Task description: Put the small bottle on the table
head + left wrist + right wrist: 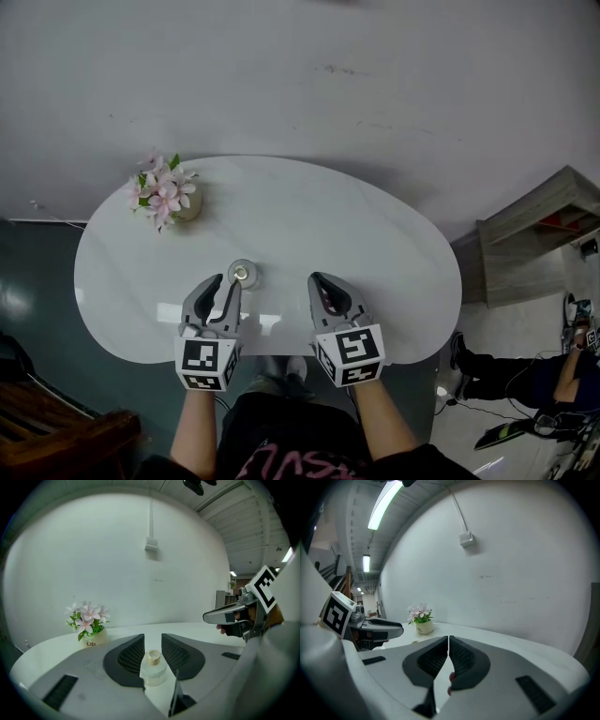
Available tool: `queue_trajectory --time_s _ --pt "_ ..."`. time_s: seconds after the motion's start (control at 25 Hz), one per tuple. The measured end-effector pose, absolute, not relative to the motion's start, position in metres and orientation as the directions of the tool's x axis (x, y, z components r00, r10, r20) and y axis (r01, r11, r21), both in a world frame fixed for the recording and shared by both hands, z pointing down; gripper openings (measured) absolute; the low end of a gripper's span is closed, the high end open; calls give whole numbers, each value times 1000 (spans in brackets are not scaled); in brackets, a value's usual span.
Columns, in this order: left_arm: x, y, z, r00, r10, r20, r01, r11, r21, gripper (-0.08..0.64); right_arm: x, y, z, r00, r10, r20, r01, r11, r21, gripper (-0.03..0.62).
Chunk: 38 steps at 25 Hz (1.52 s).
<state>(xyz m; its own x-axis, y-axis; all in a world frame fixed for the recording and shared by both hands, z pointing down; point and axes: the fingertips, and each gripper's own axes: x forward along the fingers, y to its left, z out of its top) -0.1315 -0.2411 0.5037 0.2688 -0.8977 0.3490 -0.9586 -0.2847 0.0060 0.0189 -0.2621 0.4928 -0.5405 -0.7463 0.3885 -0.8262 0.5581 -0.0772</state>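
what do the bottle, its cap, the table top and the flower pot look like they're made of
Bottle: clear and glossy, glass by the look, since the table shows through it; clear plastic is possible.
Cap: gold with a metallic-looking sheen; metal or coated plastic.
Table: white and polished, with light reflecting off it; stone or lacquer, hard to tell.
Pot: cream, matte, likely ceramic.

Left tool (153,641) jaws parted, small bottle (153,670) between
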Motion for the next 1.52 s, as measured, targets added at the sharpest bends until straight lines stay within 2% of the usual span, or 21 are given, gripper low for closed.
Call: queue_trajectory --time_s 0.56,0.96,1.52 --pt "-137 -216 462 216 -934 284 -969 -240 -55 44 23 -241 446 -561 -779 278 -818 573 -46 67" --pt "-141 -204 437 181 -959 218 -981 -191 -23 31 31 -231 424 -571 -791 218 -812 583 -12 67" --pt "-140 -196 411 162 -970 180 -983 -175 -55 18 35 -227 403 -585 -794 164 -804 594 6 67"
